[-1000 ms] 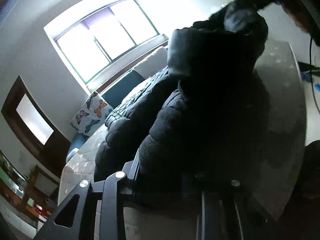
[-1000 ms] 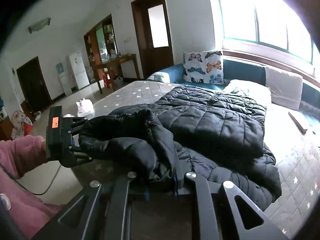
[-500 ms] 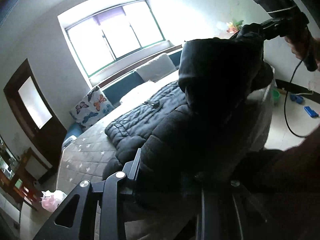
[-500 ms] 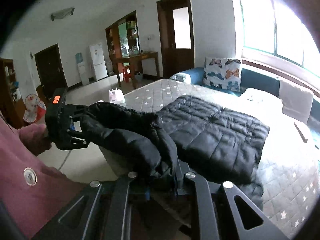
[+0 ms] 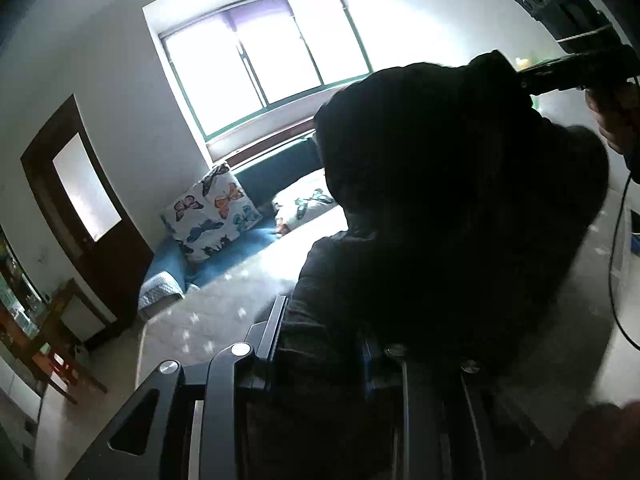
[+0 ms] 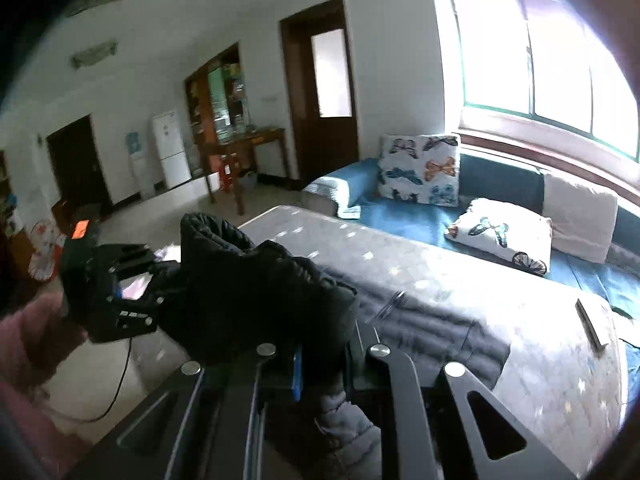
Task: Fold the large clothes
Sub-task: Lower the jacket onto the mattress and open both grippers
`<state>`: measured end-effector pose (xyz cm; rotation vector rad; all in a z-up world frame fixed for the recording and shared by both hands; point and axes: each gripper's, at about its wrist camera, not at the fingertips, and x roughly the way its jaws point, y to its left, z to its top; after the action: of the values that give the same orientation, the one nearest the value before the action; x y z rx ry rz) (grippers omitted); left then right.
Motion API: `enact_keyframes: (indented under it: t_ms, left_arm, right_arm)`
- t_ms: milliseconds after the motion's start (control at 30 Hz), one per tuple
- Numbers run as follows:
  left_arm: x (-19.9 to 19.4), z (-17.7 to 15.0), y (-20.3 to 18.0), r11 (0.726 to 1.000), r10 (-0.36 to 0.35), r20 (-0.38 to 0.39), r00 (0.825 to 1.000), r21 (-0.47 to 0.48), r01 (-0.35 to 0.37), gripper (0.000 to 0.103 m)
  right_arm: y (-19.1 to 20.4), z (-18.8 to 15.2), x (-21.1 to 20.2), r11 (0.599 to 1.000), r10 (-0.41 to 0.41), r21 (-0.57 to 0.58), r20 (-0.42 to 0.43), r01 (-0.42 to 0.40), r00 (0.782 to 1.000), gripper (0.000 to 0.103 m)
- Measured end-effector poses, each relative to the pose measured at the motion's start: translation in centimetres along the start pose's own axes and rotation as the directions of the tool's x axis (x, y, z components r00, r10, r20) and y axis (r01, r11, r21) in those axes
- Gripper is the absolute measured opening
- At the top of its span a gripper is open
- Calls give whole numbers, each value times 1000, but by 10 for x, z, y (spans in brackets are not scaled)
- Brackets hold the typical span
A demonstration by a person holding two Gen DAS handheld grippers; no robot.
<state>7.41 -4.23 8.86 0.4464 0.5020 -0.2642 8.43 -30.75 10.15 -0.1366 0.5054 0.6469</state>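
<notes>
A black quilted puffer jacket [image 6: 256,292] is held up between both grippers above a grey star-patterned mattress [image 6: 540,320]. My right gripper [image 6: 320,360] is shut on one edge of the jacket. My left gripper [image 5: 324,356] is shut on the other edge; the jacket [image 5: 440,200] fills most of the left wrist view as a dark mass. The left gripper also shows in the right wrist view [image 6: 156,292], the right gripper in the left wrist view [image 5: 520,76]. The lower part of the jacket [image 6: 432,320] still trails on the mattress.
A blue sofa [image 6: 420,220] with butterfly cushions [image 6: 420,168] runs under the window behind the mattress. A dark flat object [image 6: 590,320] lies on the mattress at right. A wooden door [image 6: 320,92], a table and a fridge stand farther back. A cable [image 5: 616,264] hangs at right.
Both grippers have lifted and pulled the jacket's near edge up and off the mattress. Less of the jacket lies spread on the mattress than before.
</notes>
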Motion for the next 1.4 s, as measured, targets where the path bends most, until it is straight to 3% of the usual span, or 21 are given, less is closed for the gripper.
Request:
enact_keyframes:
  t_ms: [200, 300, 567, 633, 767, 867, 900, 1033, 1167, 1300, 1400]
  left_arm:
    - [114, 55, 36, 1000, 3, -91, 996, -2, -3, 31]
    - [183, 66, 48, 999, -22, -184, 983, -30, 17, 32]
    - [271, 31, 35, 998, -56, -349, 935, -60, 38, 33]
    - [284, 22, 36, 996, -64, -363, 930, -76, 40, 38]
    - [299, 7, 43, 991, -69, -382, 922, -135, 18, 51]
    - [307, 7, 47, 987, -79, -379, 922, -163, 17, 53]
    - [303, 8, 48, 985, -79, -369, 926, -170, 17, 53]
    - [275, 26, 71, 979, -71, -316, 946, -203, 6, 55]
    - [228, 45, 79, 972, -88, -253, 964, -235, 27, 55]
    - [199, 56, 63, 954, -192, -234, 953, -271, 126, 55]
    - [202, 53, 48, 955, -213, -261, 942, -259, 144, 55]
  right_arm:
    - [-79, 36, 93, 988, -54, 143, -72, 64, 996, 16]
    - [-114, 34, 138, 972, -55, 220, -127, 82, 990, 16]
    - [-165, -7, 246, 934, -13, 339, -281, 112, 960, 16]
    - [-173, -17, 261, 926, -7, 357, -307, 122, 952, 16]
    - [-193, -41, 278, 884, 27, 442, -371, 150, 928, 18]
    - [-199, -32, 255, 869, -14, 463, -330, 175, 944, 22]
    - [-196, -25, 243, 874, -27, 453, -315, 175, 949, 27]
    - [-180, -1, 203, 910, -125, 344, -302, 230, 945, 27]
    - [-164, 18, 161, 928, -129, 308, -265, 210, 956, 27]
    - [-133, 10, 157, 965, -108, 195, -316, 176, 943, 27]
    - [-124, -3, 177, 975, -93, 155, -362, 159, 927, 27]
